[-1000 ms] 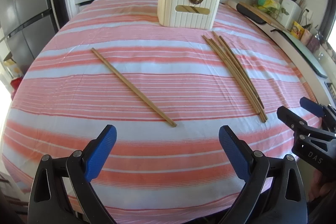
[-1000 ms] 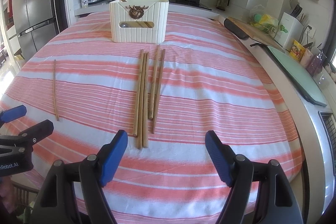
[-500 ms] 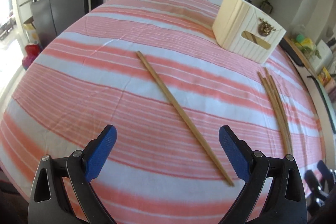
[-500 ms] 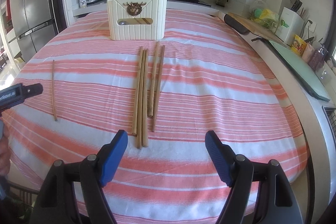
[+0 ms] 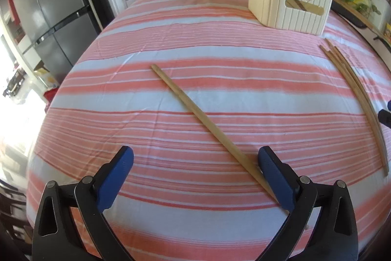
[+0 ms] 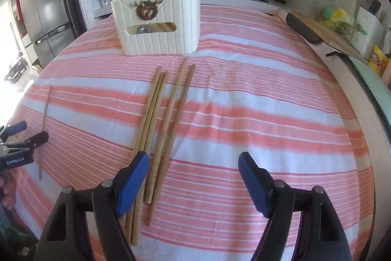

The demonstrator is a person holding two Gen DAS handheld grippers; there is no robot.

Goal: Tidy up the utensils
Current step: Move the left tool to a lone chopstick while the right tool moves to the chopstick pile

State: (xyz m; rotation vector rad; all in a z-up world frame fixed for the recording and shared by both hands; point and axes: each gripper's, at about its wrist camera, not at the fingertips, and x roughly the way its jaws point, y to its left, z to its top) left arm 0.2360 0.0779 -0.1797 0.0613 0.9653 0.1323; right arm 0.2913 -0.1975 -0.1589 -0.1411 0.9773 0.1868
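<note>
Left wrist: chopstick near end just beside right finger.

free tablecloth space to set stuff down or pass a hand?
Bare patches: right of the bundle of wooden chopsticks out to the table's right edge, and between the bundle and the lone wooden chopstick. Crowded: in front of the cream ribbed utensil box.
</note>
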